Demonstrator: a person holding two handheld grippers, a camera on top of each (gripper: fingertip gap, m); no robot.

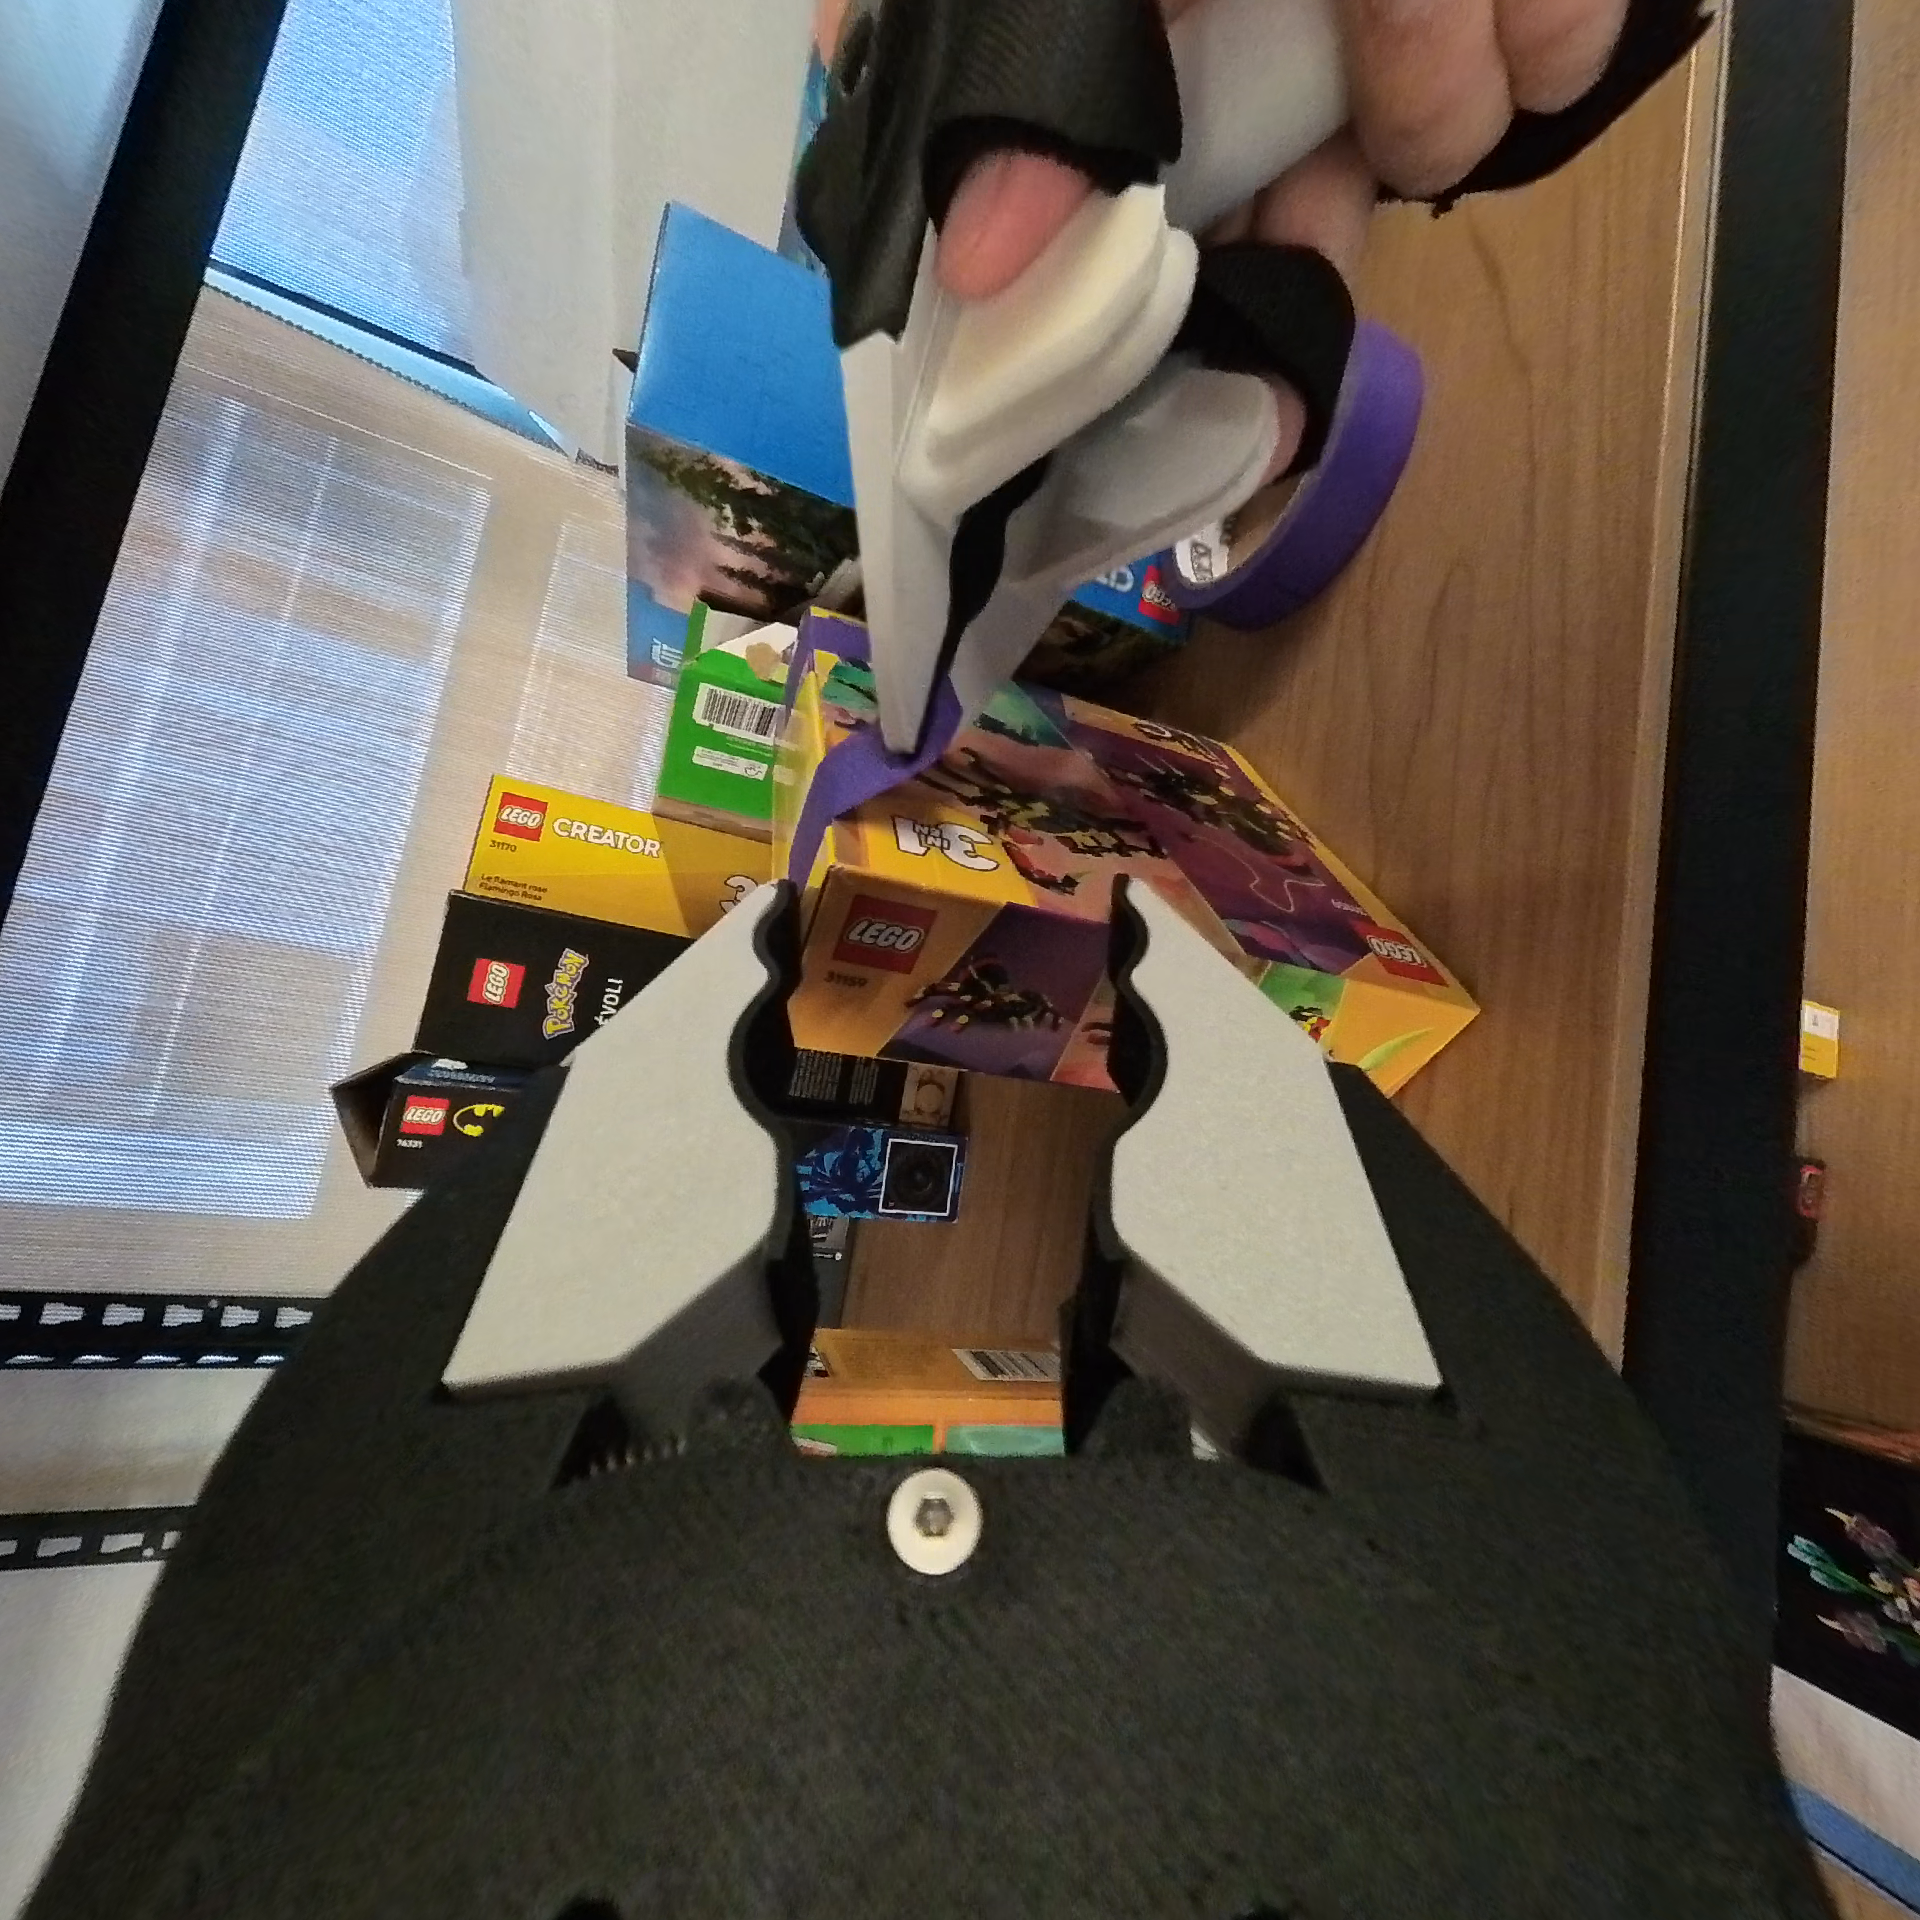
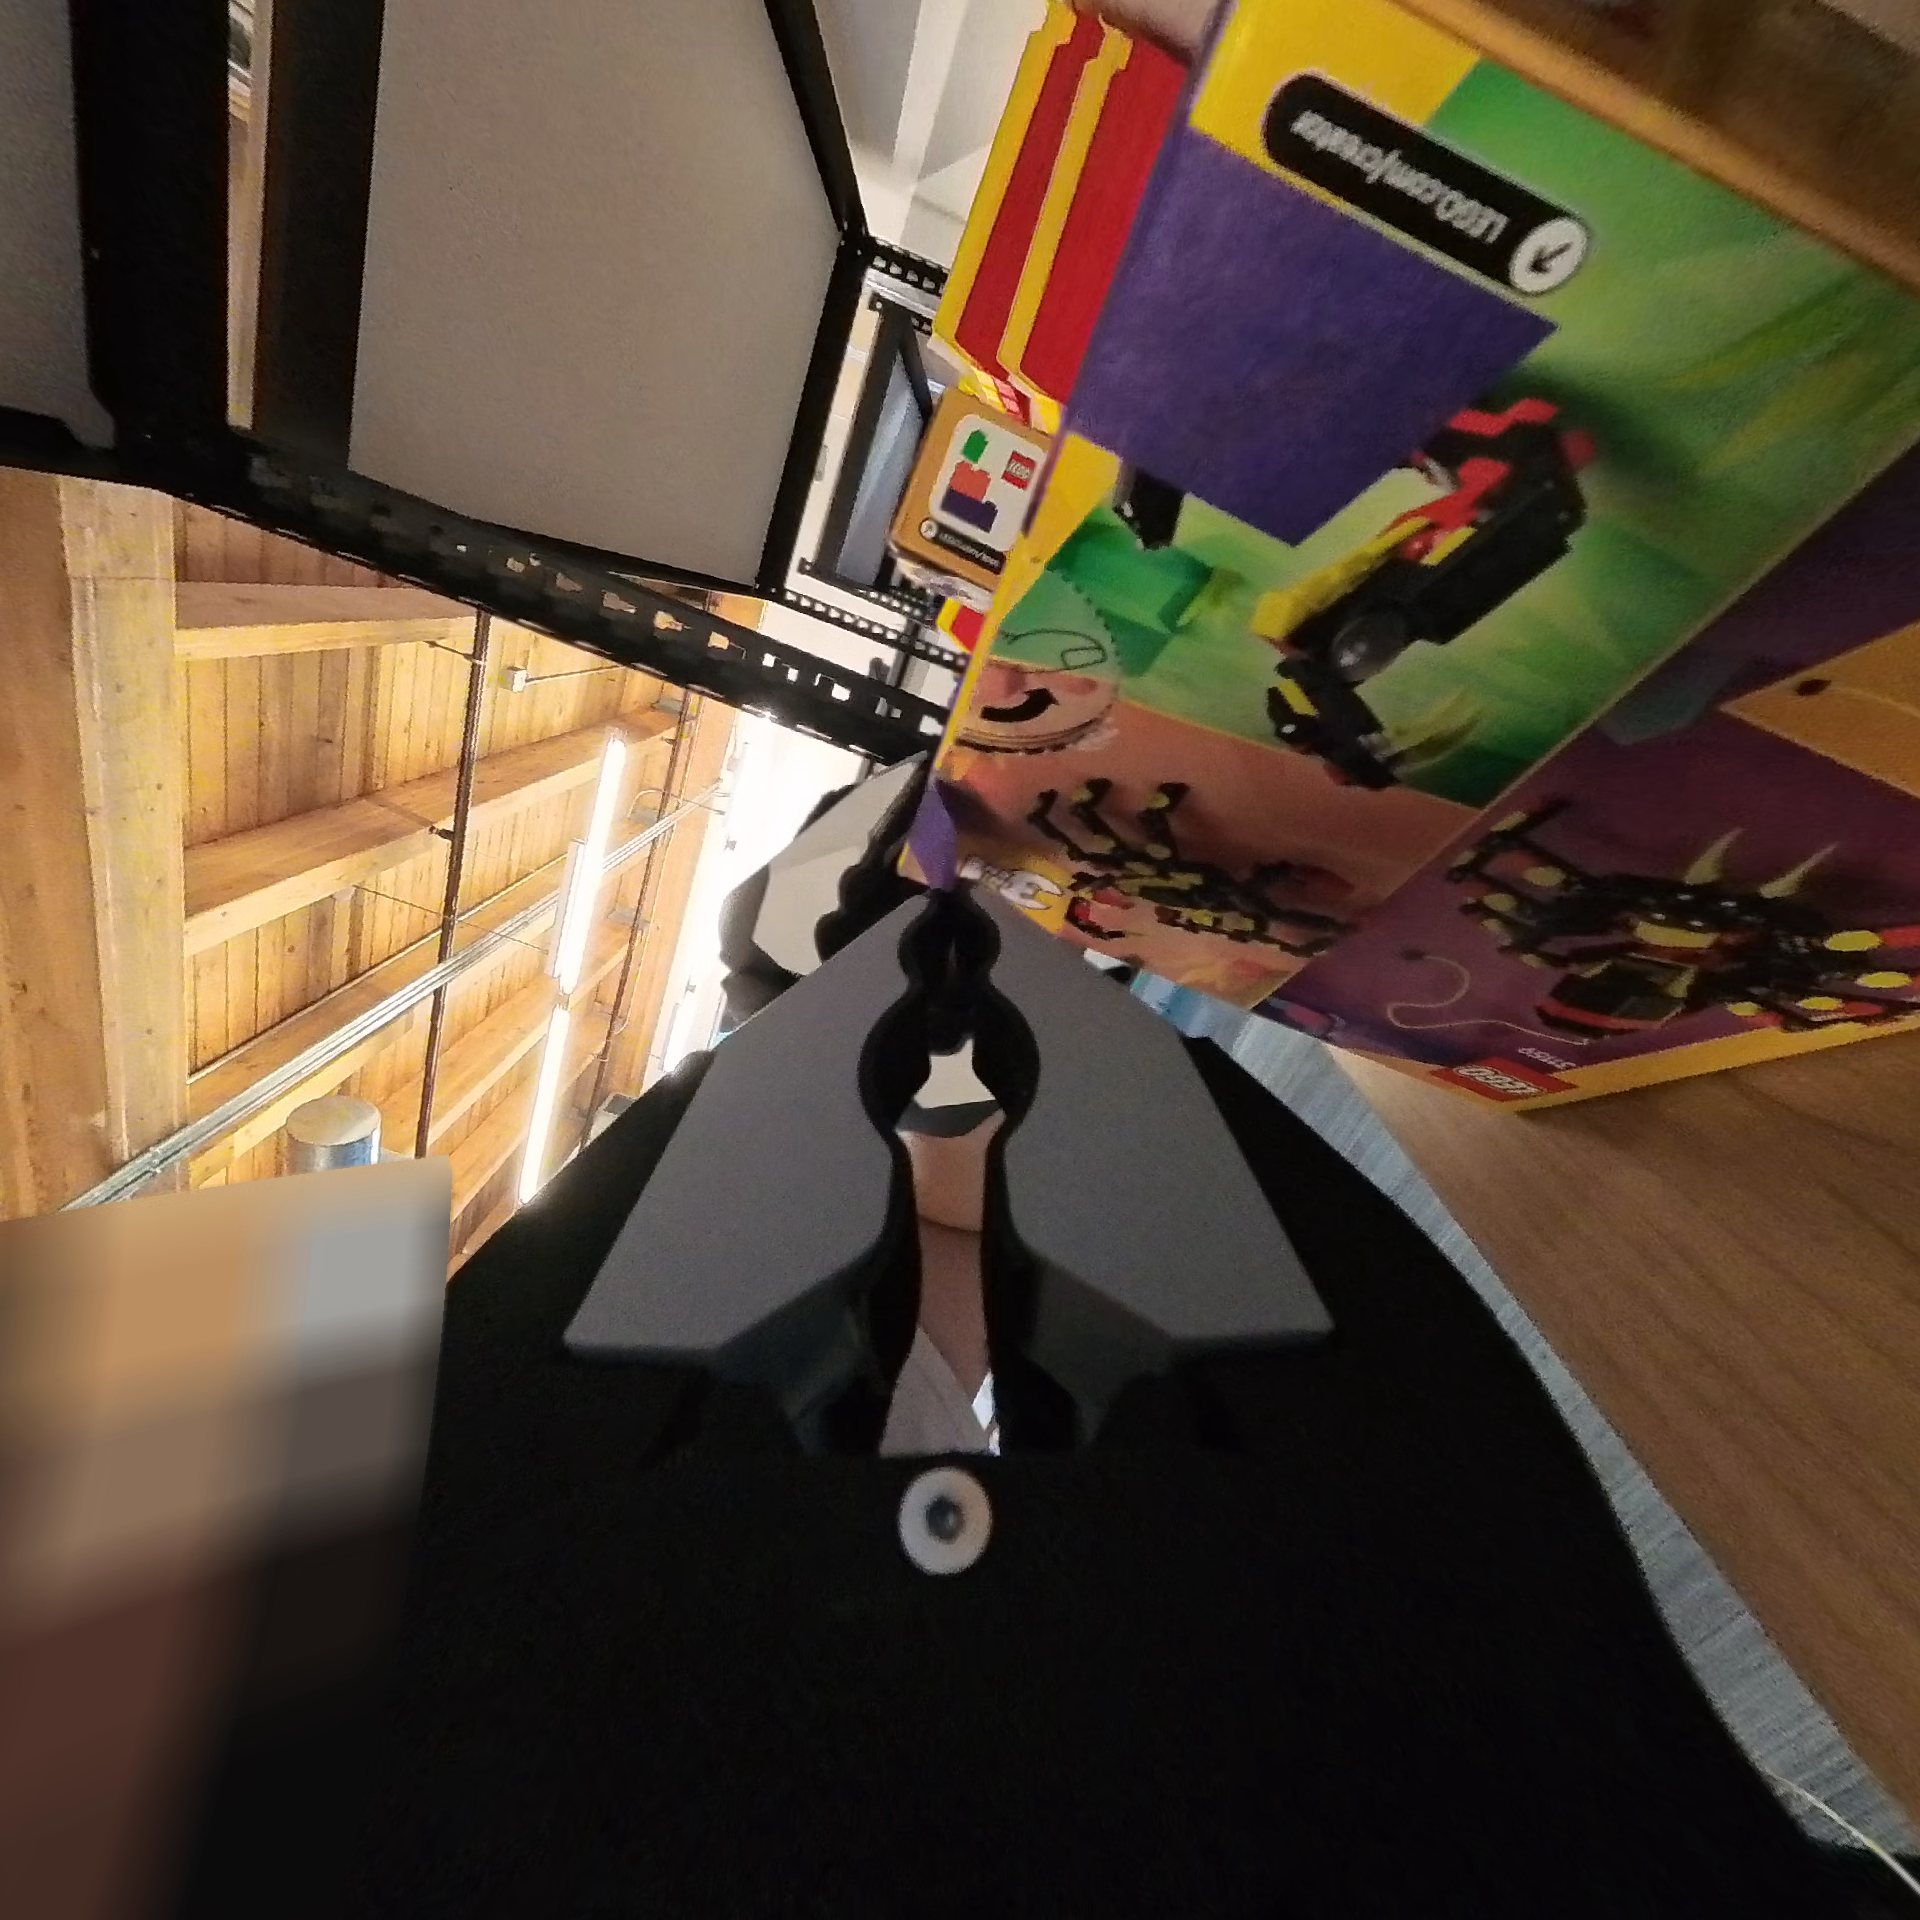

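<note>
A yellow and purple toy box (image 1: 987, 966) lies on the wooden table (image 1: 1507, 748). My left gripper (image 1: 951, 935) is shut on its near end, one pad on each side. A strip of purple tape (image 1: 842, 790) runs over the box's edge. My right gripper (image 1: 909, 738) comes down from above, shut on the end of this strip. In the right wrist view my right gripper (image 2: 948, 920) has its fingertips together on the purple tape (image 2: 935, 842) at the box's (image 2: 1558, 520) corner. A finger of the left gripper (image 2: 821, 873) shows behind that corner.
A roll of purple tape (image 1: 1340, 488) lies on the table behind the right gripper. A blue box (image 1: 727, 416), a green box (image 1: 727, 727), a yellow box (image 1: 582, 842) and black boxes (image 1: 520, 987) stand to the left. A black frame post (image 1: 1756, 623) stands at the right. My left and right fingertips are right by each other.
</note>
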